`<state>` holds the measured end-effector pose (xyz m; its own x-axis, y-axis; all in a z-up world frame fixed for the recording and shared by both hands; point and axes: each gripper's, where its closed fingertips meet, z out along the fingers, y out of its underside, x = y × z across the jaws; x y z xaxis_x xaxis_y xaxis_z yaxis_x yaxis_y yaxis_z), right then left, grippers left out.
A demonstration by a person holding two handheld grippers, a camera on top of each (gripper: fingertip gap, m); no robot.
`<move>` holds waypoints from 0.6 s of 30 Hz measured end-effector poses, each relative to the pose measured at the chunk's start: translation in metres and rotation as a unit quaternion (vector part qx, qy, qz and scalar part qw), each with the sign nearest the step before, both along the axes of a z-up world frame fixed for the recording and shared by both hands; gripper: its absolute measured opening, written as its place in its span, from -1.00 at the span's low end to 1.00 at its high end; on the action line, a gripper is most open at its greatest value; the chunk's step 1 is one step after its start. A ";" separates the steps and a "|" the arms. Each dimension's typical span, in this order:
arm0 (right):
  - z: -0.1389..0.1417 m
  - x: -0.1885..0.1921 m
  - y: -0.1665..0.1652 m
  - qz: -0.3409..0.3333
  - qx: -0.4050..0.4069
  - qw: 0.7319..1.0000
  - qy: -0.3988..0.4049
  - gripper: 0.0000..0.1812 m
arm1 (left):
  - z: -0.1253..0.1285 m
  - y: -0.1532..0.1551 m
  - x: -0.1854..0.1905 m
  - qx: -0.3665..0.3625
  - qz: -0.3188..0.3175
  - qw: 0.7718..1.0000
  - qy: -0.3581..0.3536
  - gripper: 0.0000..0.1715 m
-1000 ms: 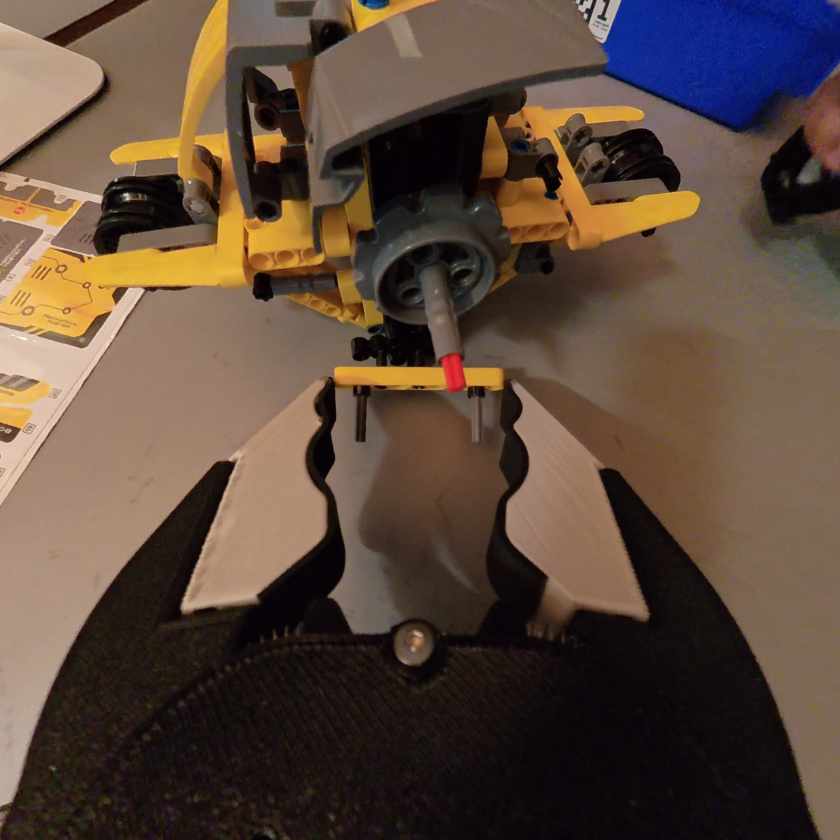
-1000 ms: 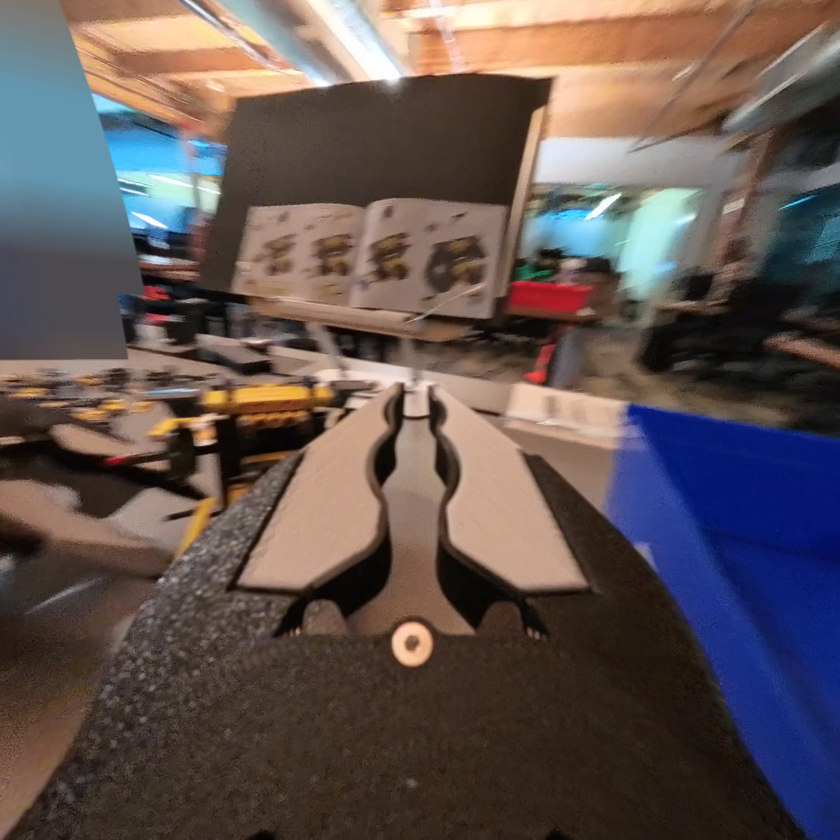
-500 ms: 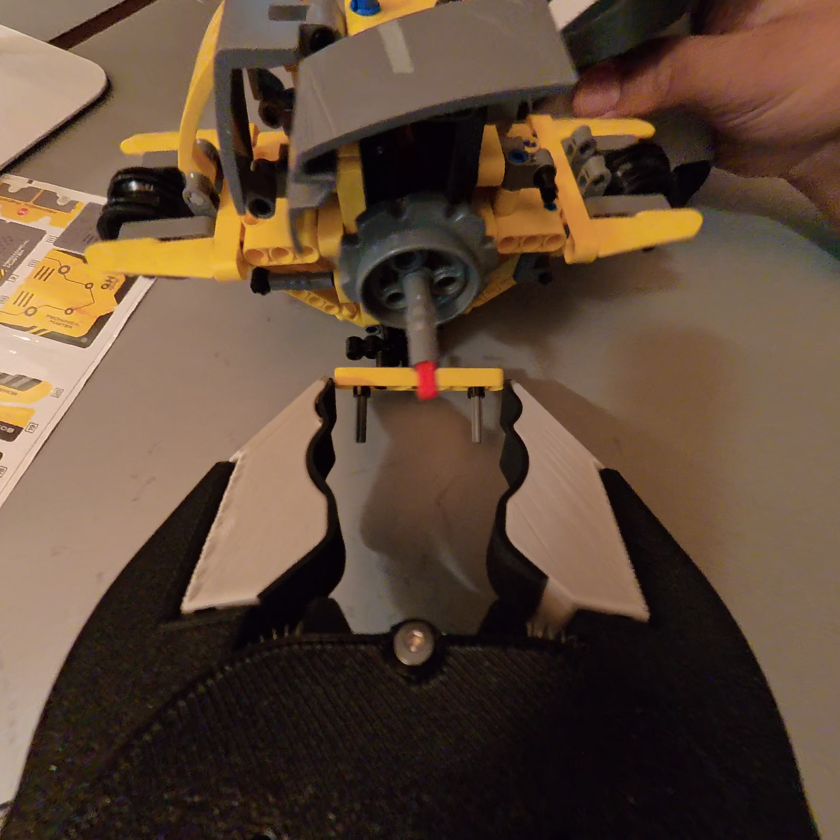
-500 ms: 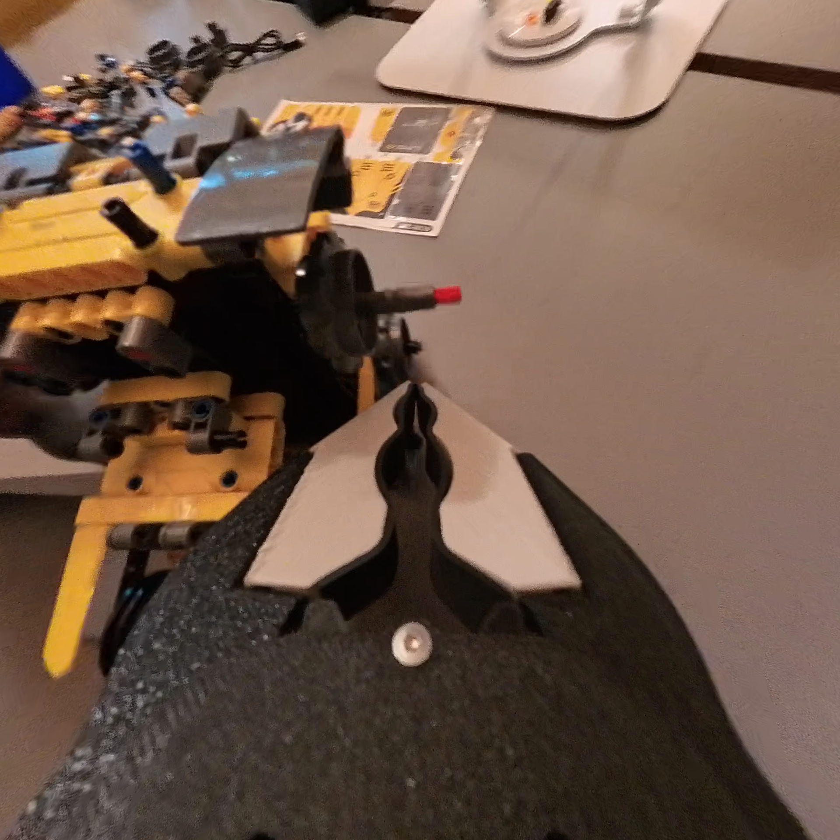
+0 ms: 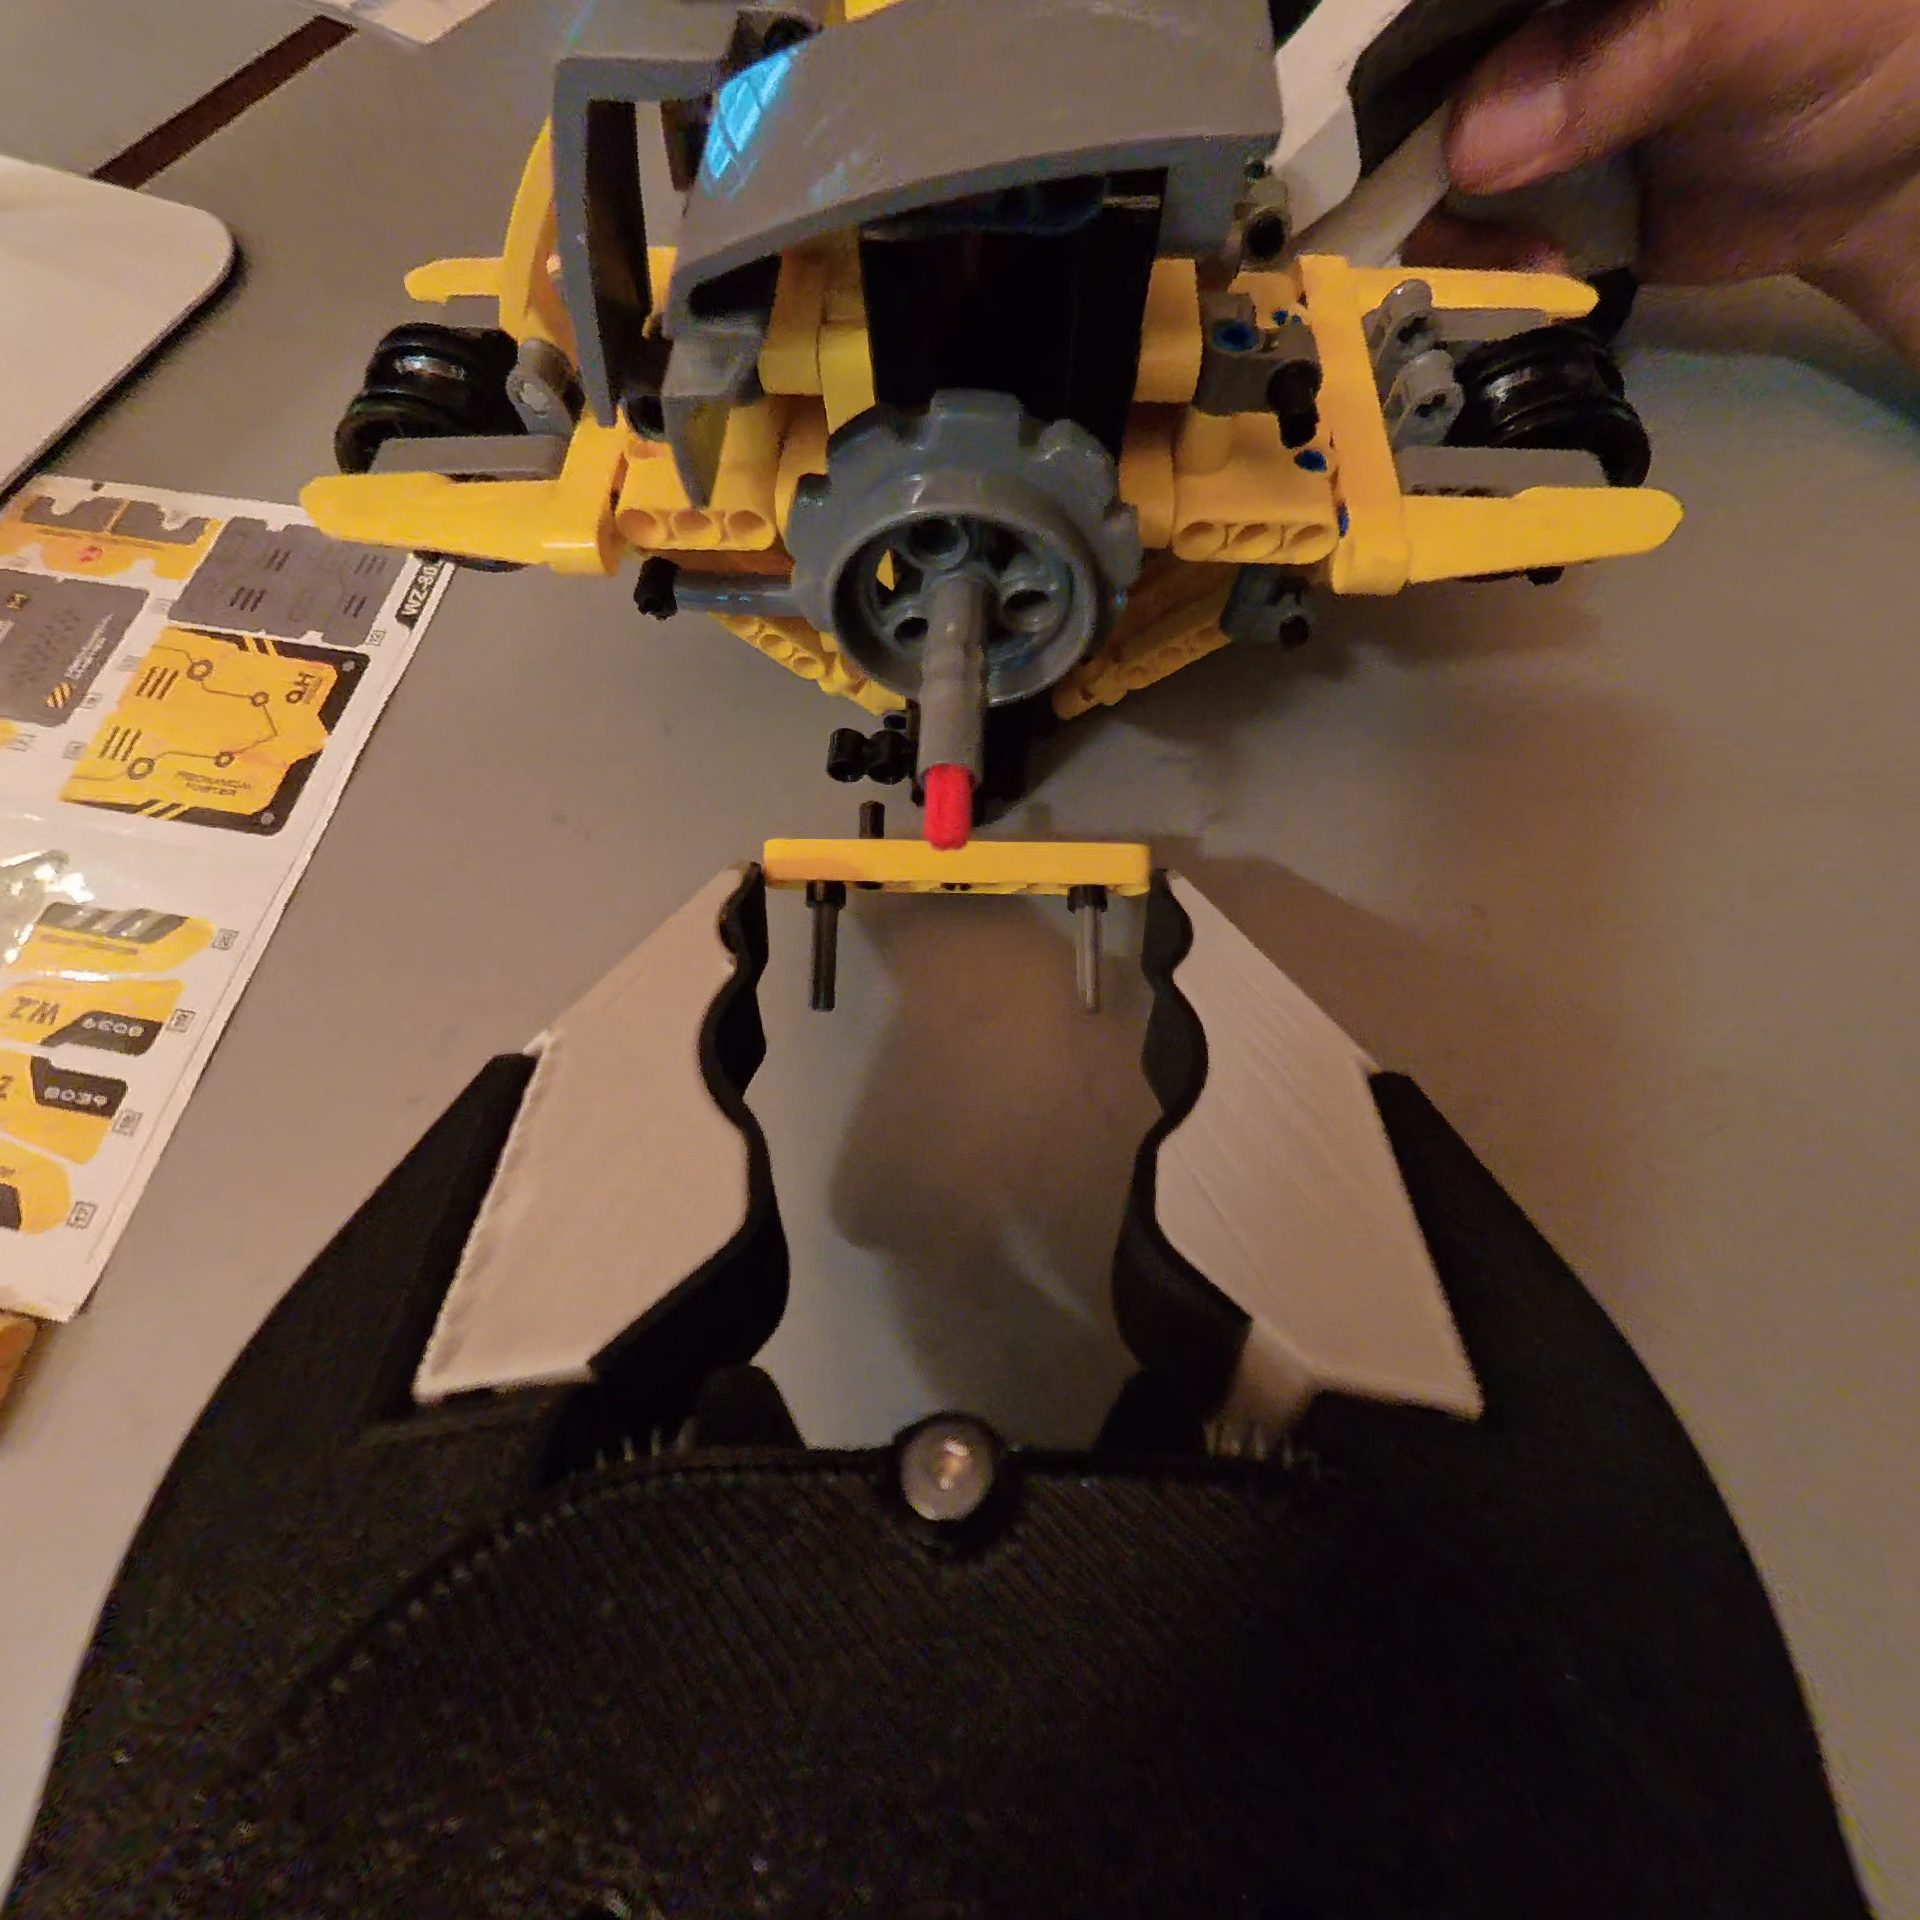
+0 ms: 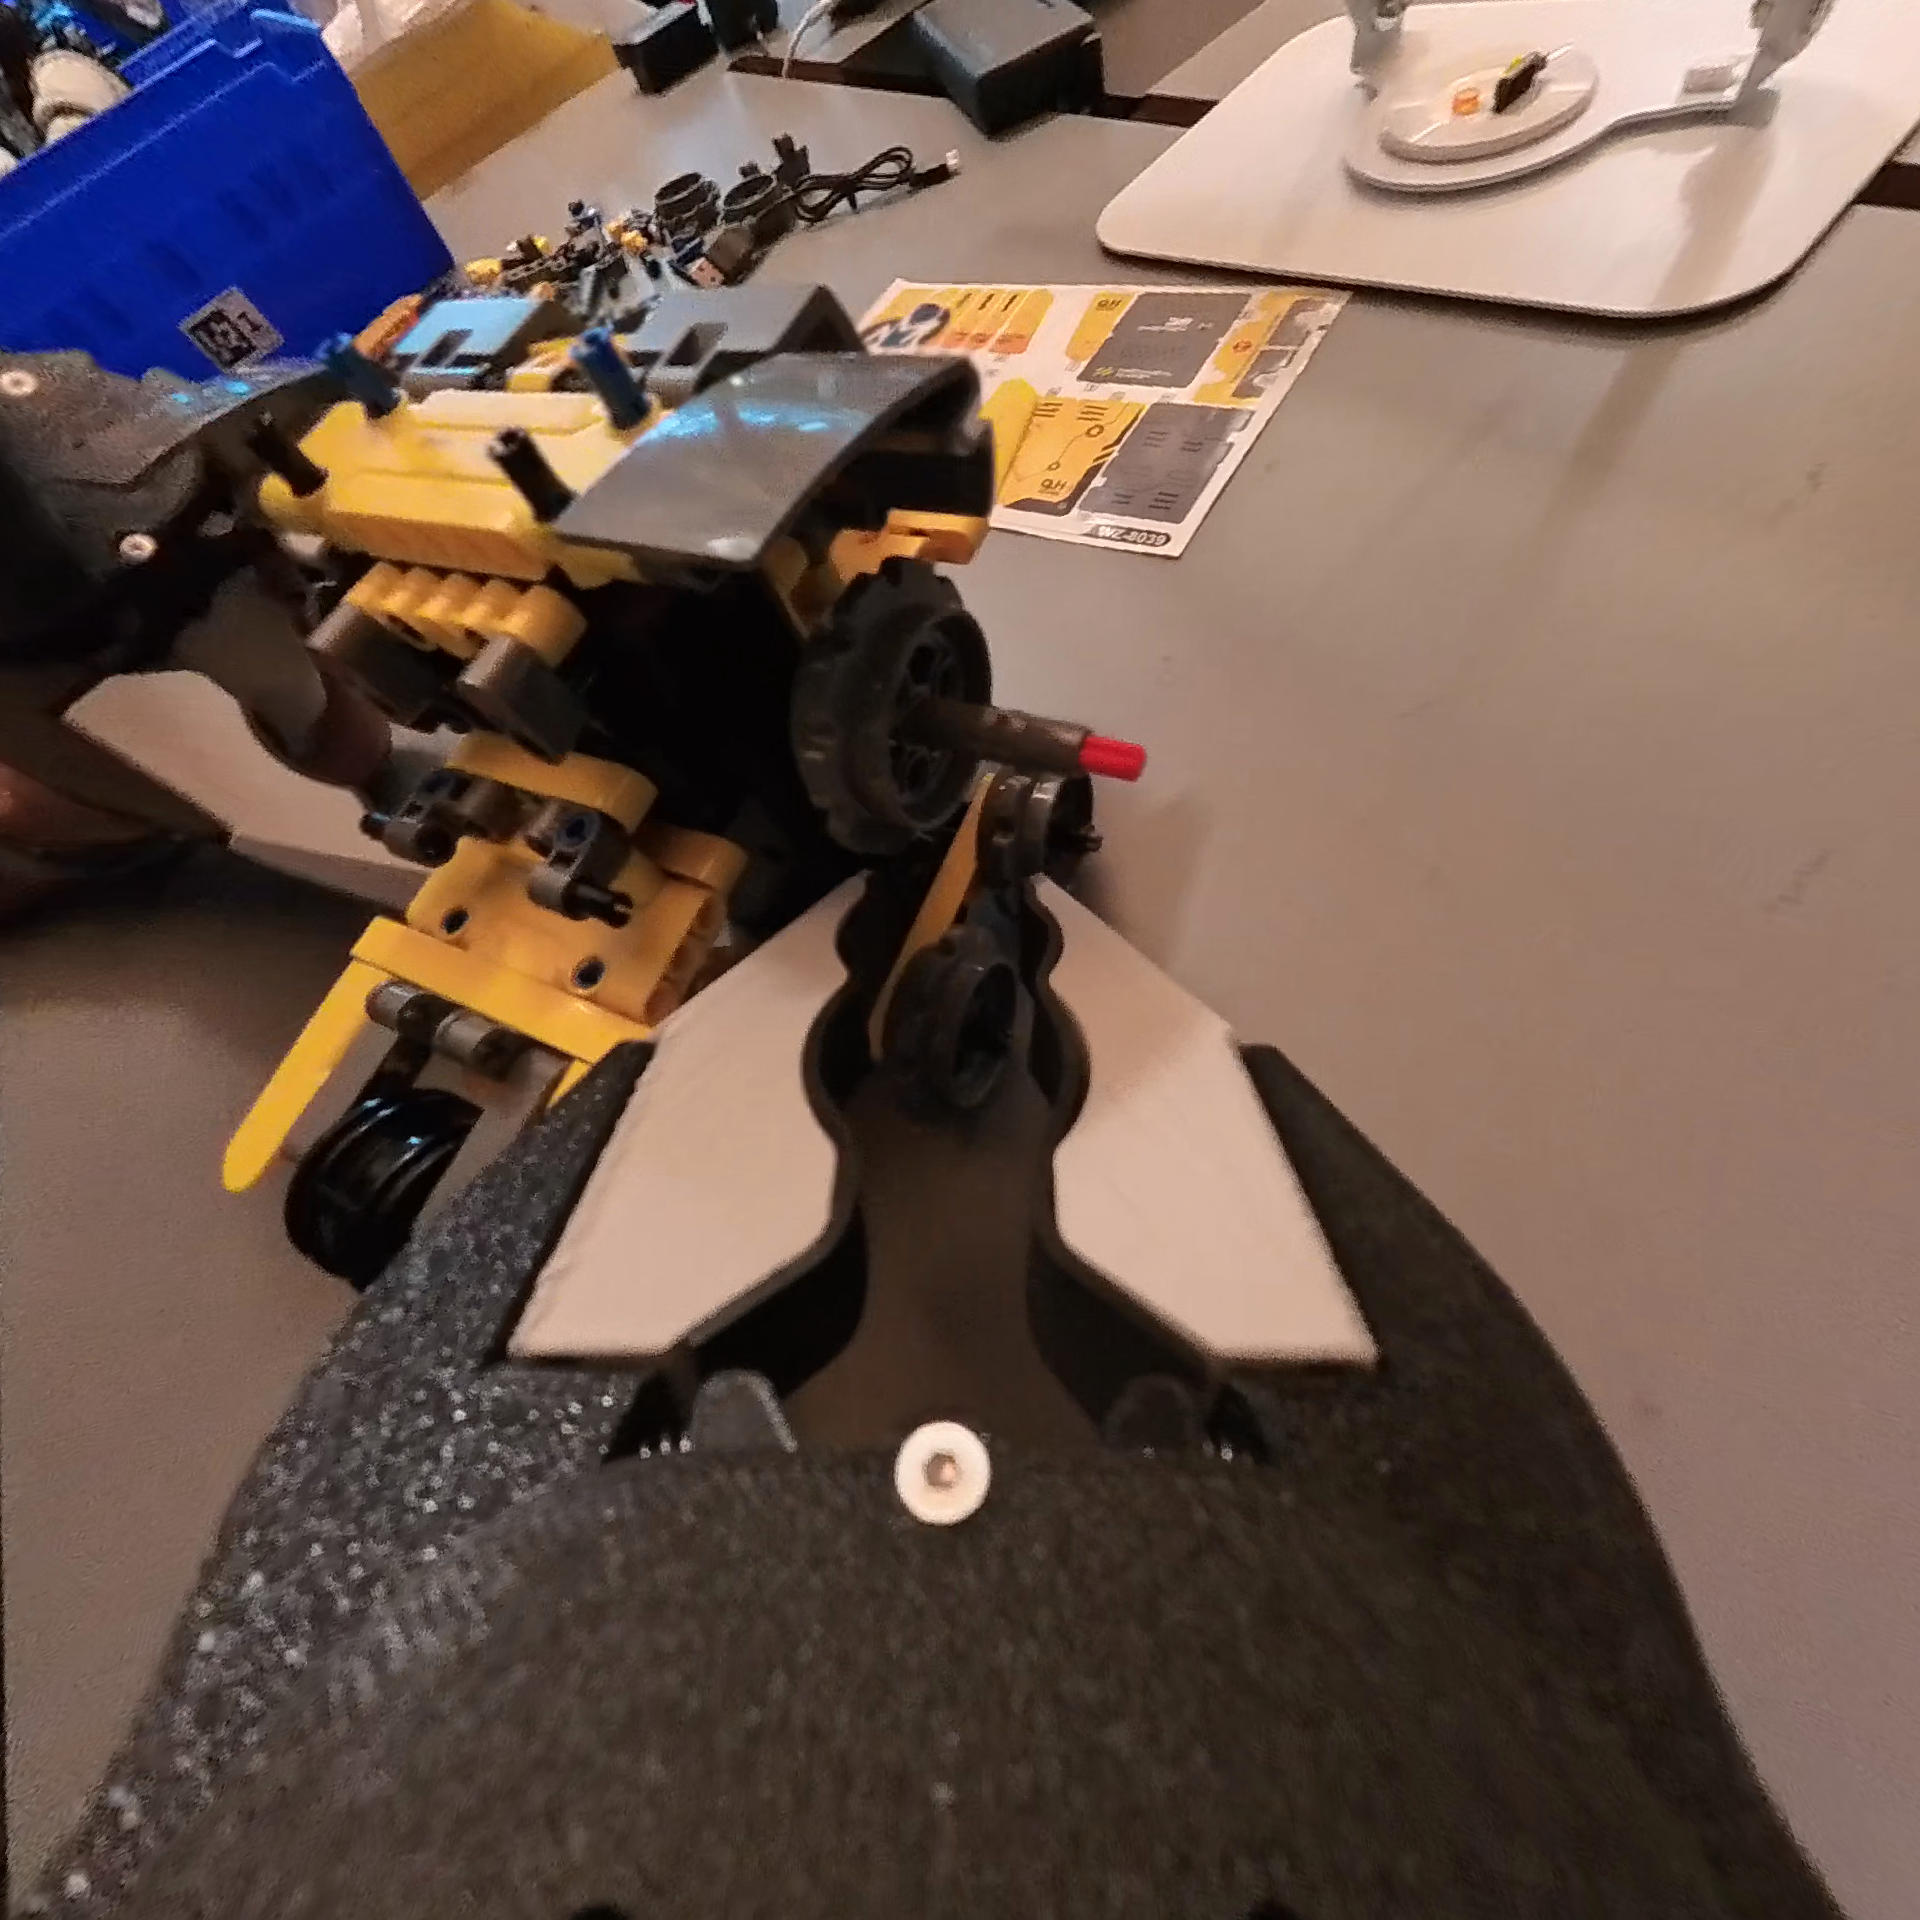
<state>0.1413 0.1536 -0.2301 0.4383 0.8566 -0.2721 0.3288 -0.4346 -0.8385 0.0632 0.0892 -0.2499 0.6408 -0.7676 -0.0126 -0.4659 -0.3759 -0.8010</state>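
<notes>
Left wrist view: my left claw (image 5: 956, 883) grips a yellow beam (image 5: 956, 864) by its ends, just before the model's (image 5: 966, 416) red-tipped axle (image 5: 948, 800). My right claw (image 6: 951, 935) stands slightly parted around a small black wheel (image 6: 961, 1013), contact indeterminate.

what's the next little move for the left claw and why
Probably raise the left claw slightly and ease it forward, so the yellow beam it grips meets the red axle tip squarely. That tip, sticking out of the grey gear, only overlaps the beam's top edge, near its middle.

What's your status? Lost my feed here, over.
Left tool clamped on yellow beam, at red axle tip of yellow model. Right tool around small black wheel, grip unclear. Hand at model's far side.
</notes>
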 end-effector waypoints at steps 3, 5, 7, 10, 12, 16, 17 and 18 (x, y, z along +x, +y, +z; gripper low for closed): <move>0.002 -0.002 -0.005 0.020 -0.010 1.000 0.014 -0.69 | -0.008 0.004 -0.006 0.006 -0.015 0.999 0.037 -0.16; 0.005 -0.003 -0.009 0.035 -0.012 0.999 0.027 -0.69 | -0.011 0.003 -0.006 0.002 -0.030 0.998 0.046 -0.16; 0.008 -0.005 -0.013 0.046 -0.006 0.998 0.031 -0.67 | -0.009 -0.002 -0.003 0.000 -0.050 0.998 0.035 -0.16; 0.007 -0.009 -0.022 0.074 0.001 0.997 0.026 -0.69 | -0.007 -0.005 -0.001 -0.001 -0.070 0.997 0.027 -0.16; 0.005 -0.011 -0.028 0.092 0.002 0.996 0.018 -0.66 | -0.007 -0.004 -0.002 0.004 -0.076 0.997 0.030 -0.16; 0.005 -0.013 -0.028 0.095 0.029 0.995 0.004 -0.52 | -0.008 -0.001 -0.007 0.019 -0.086 0.995 0.043 -0.16; 0.007 -0.013 -0.025 0.089 0.049 0.995 0.004 -0.53 | -0.007 -0.001 -0.007 0.019 -0.089 0.995 0.041 -0.16; 0.011 -0.013 -0.023 0.086 0.074 0.994 0.003 -0.53 | -0.006 -0.001 -0.007 0.020 -0.089 0.995 0.037 -0.16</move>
